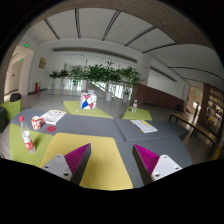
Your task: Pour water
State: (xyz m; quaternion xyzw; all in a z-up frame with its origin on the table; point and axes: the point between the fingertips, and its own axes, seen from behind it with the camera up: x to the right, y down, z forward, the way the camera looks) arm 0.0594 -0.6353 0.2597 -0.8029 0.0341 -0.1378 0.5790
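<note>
Gripper view: no brand, label or writing is legible on any item. The claw (110, 160) is held level above the near edge of the counter (150, 140), its fingers spread wide with nothing between them; both magenta pads (146, 157) face inward. A small bottle (135, 105) stands far ahead, toward the counter's far right side. A red-and-white cup (37, 123) stands near the left edge. A red, white and blue box (88, 101) sits toward the far edge, on a yellow mat (75, 108).
</note>
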